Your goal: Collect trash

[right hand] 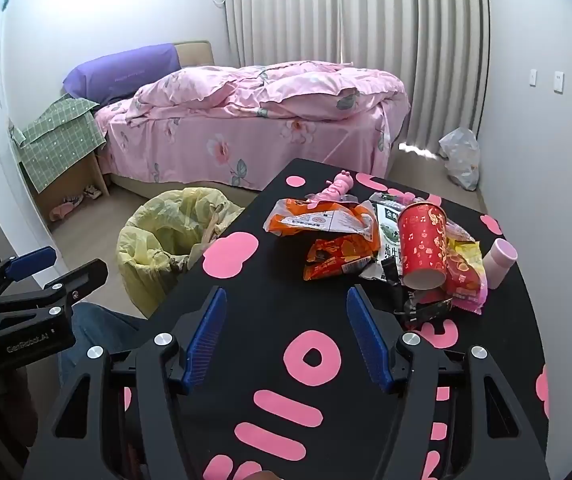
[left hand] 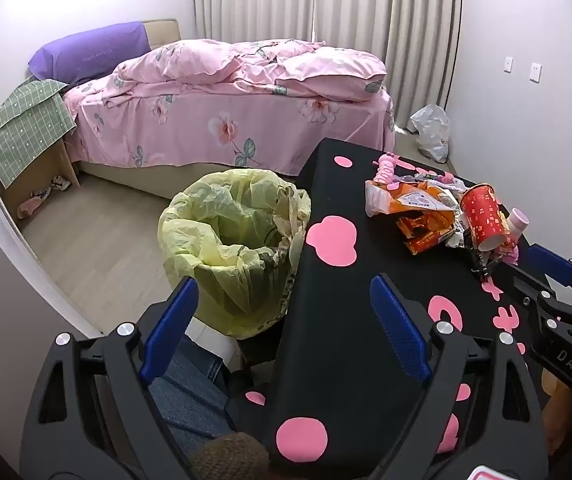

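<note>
Hovering wide-jawed and empty, both the left gripper (left hand: 284, 312) and right gripper (right hand: 286, 322) risk knocking the tipped red cup (right hand: 421, 246) away from the bin (right hand: 166, 240).

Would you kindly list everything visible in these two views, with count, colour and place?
table: one, black with pink shapes, in front of both tools
paper cup: one, red, lying on its side on the table
snack wrappers: several, orange, red, yellow and black, piled around the cup
small bottle: one, pale pink, at the right of the pile
toy: one, pink, behind the wrappers
bin: one, lined with a yellow bag, on the floor left of the table
bed: one, pink floral cover, purple pillow, far side
plastic bag: one, white, on the floor by the curtain
left tool: open, nothing held
right tool: open, nothing held
</note>
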### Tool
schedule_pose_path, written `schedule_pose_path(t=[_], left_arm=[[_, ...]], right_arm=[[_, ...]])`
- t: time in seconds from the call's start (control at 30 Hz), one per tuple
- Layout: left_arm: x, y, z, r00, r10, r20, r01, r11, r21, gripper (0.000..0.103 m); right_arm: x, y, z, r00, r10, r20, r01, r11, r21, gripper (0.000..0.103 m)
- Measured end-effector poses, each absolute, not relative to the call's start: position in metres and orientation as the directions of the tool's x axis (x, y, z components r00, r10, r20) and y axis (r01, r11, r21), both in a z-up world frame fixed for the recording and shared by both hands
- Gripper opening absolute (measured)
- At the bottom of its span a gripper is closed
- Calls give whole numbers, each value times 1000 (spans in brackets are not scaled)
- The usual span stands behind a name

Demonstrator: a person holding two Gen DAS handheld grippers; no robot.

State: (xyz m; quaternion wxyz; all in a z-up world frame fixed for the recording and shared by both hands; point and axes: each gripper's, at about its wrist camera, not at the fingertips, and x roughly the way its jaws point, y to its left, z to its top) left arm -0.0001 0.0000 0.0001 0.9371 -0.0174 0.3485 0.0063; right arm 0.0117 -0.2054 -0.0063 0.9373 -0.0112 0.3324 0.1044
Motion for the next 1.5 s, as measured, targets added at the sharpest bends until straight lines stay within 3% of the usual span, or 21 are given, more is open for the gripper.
schedule_pose_path(t=[1.5], left_arm=[[-3,-9,0,765,-2,-644,-21,999,-27,83]], right_arm=[[10,-207,-5,762,193,-618,-198,978,62,60]])
